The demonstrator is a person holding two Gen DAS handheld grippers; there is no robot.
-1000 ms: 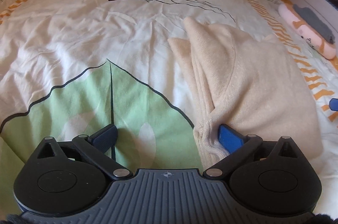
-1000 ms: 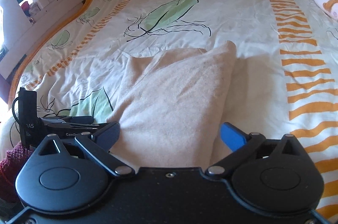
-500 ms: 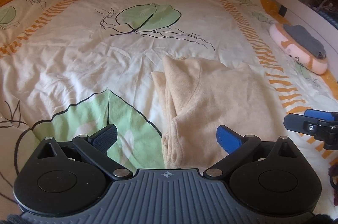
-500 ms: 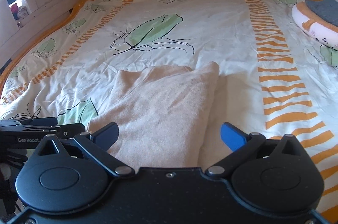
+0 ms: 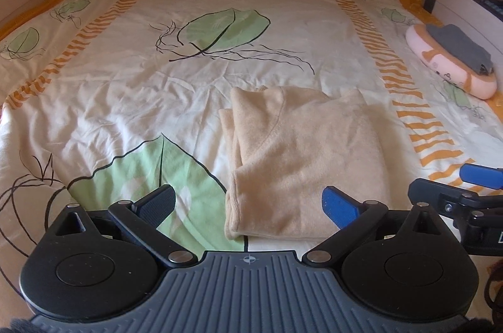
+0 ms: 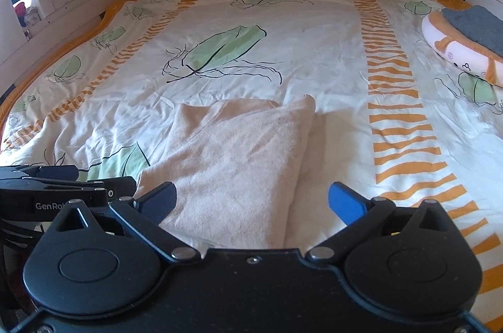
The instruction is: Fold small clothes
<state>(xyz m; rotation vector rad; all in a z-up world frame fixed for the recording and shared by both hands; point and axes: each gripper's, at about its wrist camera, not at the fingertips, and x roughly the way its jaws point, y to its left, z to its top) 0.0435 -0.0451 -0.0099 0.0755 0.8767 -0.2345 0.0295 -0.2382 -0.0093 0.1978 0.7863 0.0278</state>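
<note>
Left gripper (image 5: 248, 202) jaws wide, empty; right gripper (image 6: 251, 202) jaws wide, empty; folded cream garment (image 5: 301, 157) lies flat on bedspread (image 5: 157, 87) just ahead of both grippers, between their fingers.

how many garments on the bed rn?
2. Beige folded garment lies mid-bed in front of both open tongs; grey folded garment sits on the pink plush toy at the right edge.

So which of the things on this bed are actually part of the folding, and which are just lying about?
Part of the job:
- beige garment, folded, lying flat on the bedspread
- left claw, open, holding nothing
- right claw, open, holding nothing

Just lying about:
- pink and orange plush toy at the bed's right edge
- grey cloth lying on top of it
</note>
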